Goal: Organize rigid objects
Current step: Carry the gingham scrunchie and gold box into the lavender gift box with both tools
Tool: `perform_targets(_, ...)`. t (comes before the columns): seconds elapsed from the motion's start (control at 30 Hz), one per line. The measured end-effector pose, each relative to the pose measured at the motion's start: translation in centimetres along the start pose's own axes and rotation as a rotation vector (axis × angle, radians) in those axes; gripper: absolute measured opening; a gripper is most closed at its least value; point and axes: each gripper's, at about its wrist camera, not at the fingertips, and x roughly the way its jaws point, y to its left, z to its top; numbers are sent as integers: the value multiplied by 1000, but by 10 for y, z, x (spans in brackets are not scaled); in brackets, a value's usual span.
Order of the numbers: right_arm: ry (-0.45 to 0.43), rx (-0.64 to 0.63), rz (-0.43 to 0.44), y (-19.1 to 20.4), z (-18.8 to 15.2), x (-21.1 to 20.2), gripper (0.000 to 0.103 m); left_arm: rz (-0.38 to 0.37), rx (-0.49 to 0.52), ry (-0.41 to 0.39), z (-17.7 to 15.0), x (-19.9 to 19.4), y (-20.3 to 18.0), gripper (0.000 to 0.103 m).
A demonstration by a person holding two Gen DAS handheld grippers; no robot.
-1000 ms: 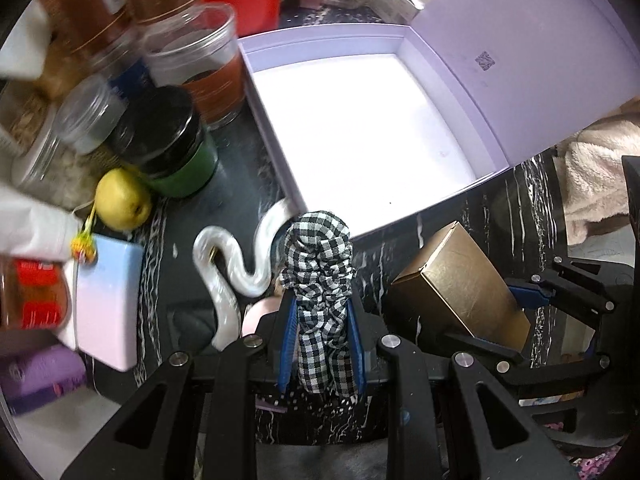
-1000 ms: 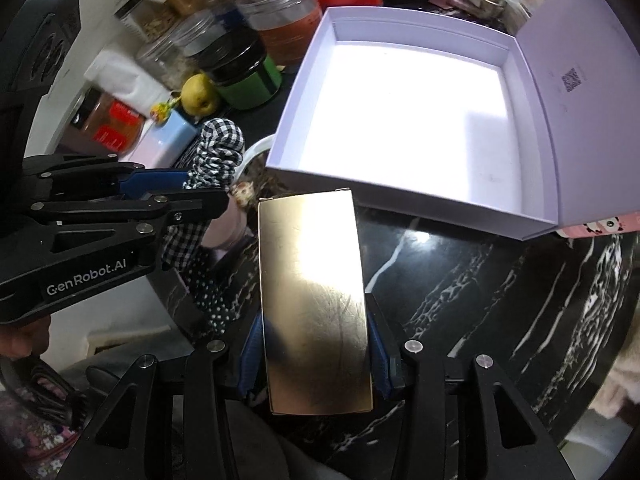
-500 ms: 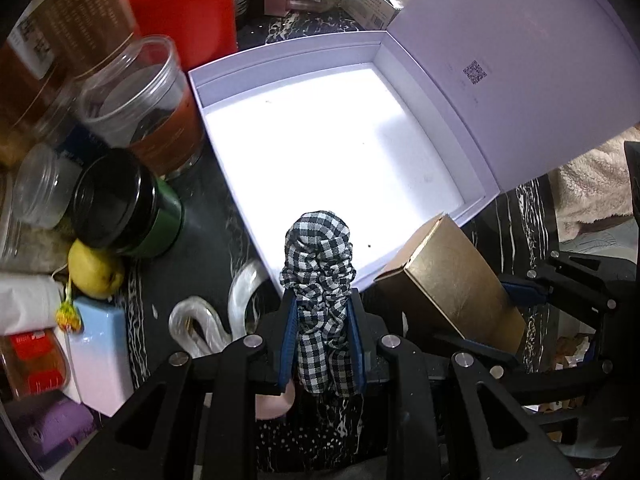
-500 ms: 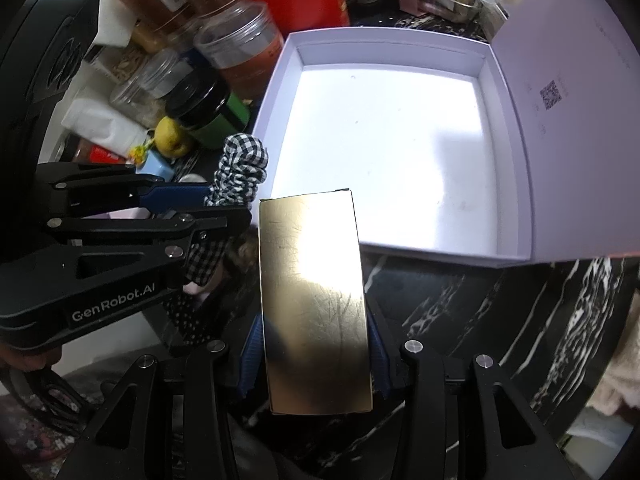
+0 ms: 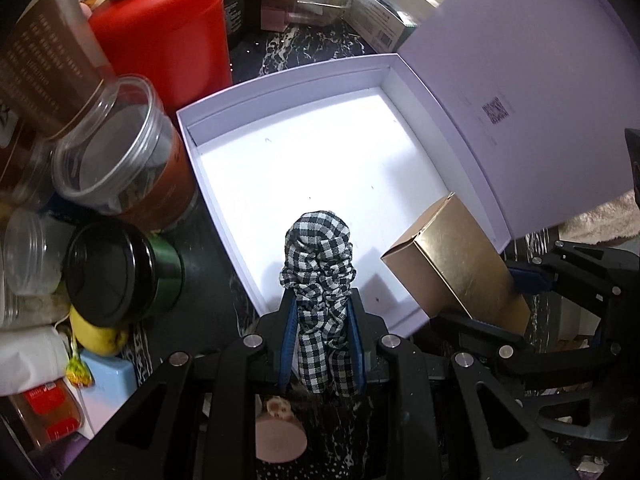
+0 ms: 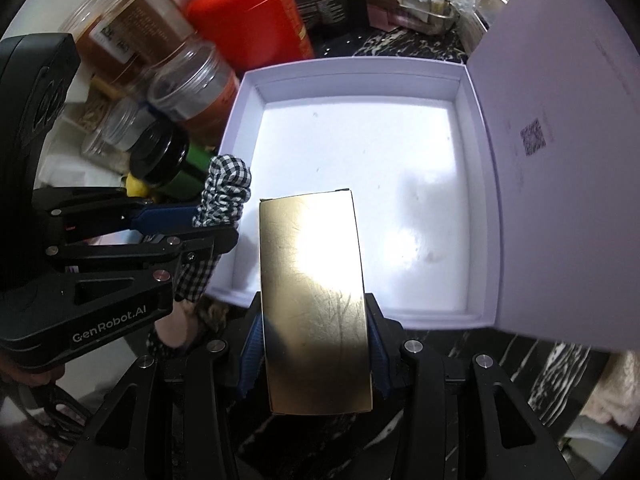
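Observation:
My left gripper (image 5: 320, 312) is shut on a black-and-white checked scrunchie (image 5: 318, 256), held over the near edge of the open lilac box (image 5: 208, 152). My right gripper (image 6: 314, 320) is shut on a gold box (image 6: 312, 280), held over the same box's near wall (image 6: 432, 318). The gold box (image 5: 452, 256) also shows at the right of the left wrist view, and the scrunchie (image 6: 226, 188) at the left of the right wrist view. The lilac box's white floor is bare; its lid (image 5: 520, 92) stands open on the right.
Left of the lilac box stand a clear jar with brown contents (image 5: 120, 160), a black-lidded green jar (image 5: 120, 276), a red canister (image 5: 168, 32), a yellow fruit (image 5: 98, 336) and a light blue box (image 5: 108, 376). Packets and cartons (image 5: 360, 4) crowd the back.
Both grippers have moved forward with their loads, from short of the lilac box to over its near edge. The box now fills more of both views.

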Motion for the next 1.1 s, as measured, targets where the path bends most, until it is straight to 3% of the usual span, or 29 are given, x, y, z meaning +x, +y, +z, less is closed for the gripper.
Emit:
perform_targets(0.53,-17,32,-43,-28,34,15,45,3,38,-3,61,11,21,23)
perform_targets(1.1,-18,50,-96,-48,60,40,45,66,40,6,94,40,27,23)
